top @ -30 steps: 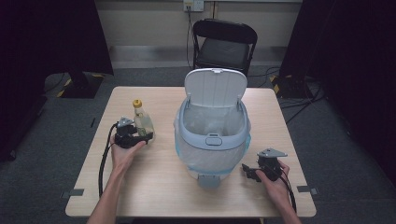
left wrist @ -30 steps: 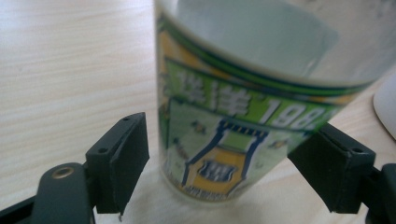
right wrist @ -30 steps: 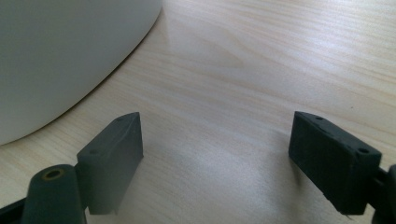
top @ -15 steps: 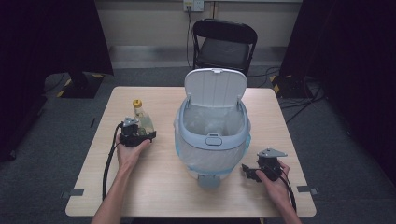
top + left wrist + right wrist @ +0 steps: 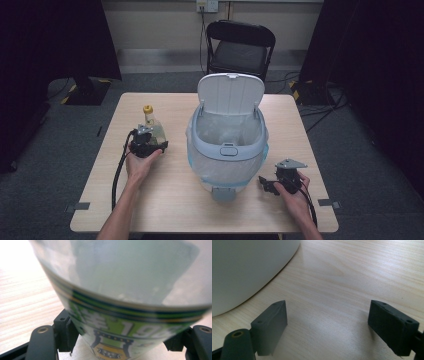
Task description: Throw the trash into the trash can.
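At the table's left side, left gripper (image 5: 150, 145) sat on the bottle (image 5: 153, 126), jaws either side of the labelled lower body. They had just been closing with the bottle between them; in the left gripper view the pads (image 5: 65, 333) were at the bottle's (image 5: 130, 305) wall, but firm squeeze or bare contact, couldn't tell. Bottle stood upright on the table (image 5: 165, 210), long axis vertical, yellow cap (image 5: 148, 108) pointing up, just left of the open bin (image 5: 227, 150). Bin lid (image 5: 229, 93) was flipped up at the back, liner showing at the rim.

My read of the step: finish the grasp on the bottle. To do it well, close squarely across the body, keep the gripper level so the bottle doesn't tip, and squeeze gently since thin clear plastic will buckle or slip. Lift straight up before moving toward the bin.

Right gripper (image 5: 276, 184) rested on the table right of the bin, jaws spread, nothing between the pads (image 5: 275, 326)
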A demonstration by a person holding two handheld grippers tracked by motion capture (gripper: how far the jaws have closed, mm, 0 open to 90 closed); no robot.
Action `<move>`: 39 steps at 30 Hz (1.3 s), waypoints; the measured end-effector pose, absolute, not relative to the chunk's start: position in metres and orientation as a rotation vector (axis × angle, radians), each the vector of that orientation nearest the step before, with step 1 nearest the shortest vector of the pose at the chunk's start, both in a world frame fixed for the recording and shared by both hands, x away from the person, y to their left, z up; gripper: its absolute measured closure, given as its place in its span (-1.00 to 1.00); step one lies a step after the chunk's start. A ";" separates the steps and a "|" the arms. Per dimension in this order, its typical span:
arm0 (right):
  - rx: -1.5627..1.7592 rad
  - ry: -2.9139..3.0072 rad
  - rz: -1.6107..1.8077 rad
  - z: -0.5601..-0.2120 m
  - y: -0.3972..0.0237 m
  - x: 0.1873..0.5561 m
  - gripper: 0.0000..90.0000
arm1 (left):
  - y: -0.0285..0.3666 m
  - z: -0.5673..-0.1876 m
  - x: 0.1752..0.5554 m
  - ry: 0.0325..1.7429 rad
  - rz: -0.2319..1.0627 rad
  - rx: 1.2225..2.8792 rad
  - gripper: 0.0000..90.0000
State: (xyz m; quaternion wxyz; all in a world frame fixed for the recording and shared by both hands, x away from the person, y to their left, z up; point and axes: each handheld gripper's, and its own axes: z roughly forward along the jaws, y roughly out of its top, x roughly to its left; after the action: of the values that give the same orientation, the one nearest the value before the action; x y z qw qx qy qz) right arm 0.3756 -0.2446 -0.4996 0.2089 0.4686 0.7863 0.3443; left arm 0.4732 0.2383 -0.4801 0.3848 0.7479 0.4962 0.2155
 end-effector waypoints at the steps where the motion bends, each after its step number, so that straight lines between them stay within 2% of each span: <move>1: 1.303 2.188 0.958 -0.500 -0.245 0.376 -0.68 | 0.238 -0.480 0.473 1.263 0.546 1.903 -0.37; 39: 1.303 2.188 0.957 -0.500 -0.245 0.376 -0.68 | 0.255 -0.450 0.429 1.178 0.488 1.710 -0.37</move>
State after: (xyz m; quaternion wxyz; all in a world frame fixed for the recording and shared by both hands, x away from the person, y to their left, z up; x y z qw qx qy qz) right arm 0.3756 -0.2447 -0.4996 0.2091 0.4684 0.7865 0.3441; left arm 0.4294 0.2546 -0.4504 0.4831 0.7019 0.4835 0.2005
